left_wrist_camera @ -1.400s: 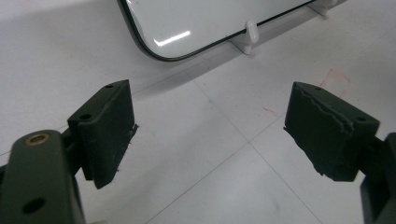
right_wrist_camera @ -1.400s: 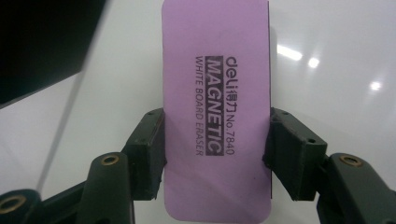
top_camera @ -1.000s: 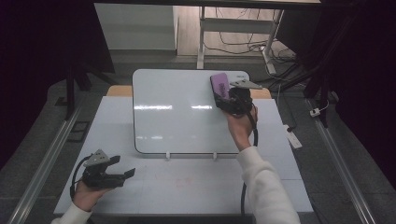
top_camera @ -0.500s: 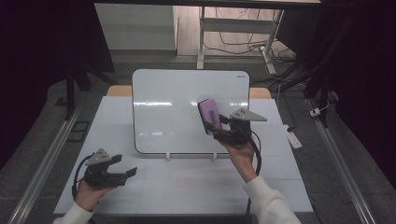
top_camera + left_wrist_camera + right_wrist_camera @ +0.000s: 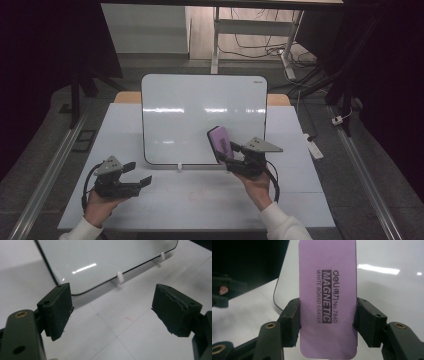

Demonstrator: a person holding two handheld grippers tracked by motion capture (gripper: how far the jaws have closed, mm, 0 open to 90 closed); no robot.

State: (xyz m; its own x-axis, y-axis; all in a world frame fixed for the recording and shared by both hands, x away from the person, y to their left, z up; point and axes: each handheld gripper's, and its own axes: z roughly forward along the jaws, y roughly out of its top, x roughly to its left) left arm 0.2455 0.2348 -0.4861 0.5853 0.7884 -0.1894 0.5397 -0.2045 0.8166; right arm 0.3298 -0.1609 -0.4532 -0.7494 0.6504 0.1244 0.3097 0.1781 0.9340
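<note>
Eraser sits clamped in the right gripper's jaws at centre frame, before the whiteboard; left gripper gapes empty, lower left.

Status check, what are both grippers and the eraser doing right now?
Right gripper shut on purple eraser, held at the whiteboard's lower right. Left gripper open, empty, over the table. Nothing in the way.

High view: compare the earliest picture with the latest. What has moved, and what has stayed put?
The right gripper, still clamped on the purple rectangular whiteboard eraser, came from the white whiteboard's upper right corner down to its lower edge, toward the person. The left gripper stayed open near the table's front left; the whiteboard didn't move.
</note>
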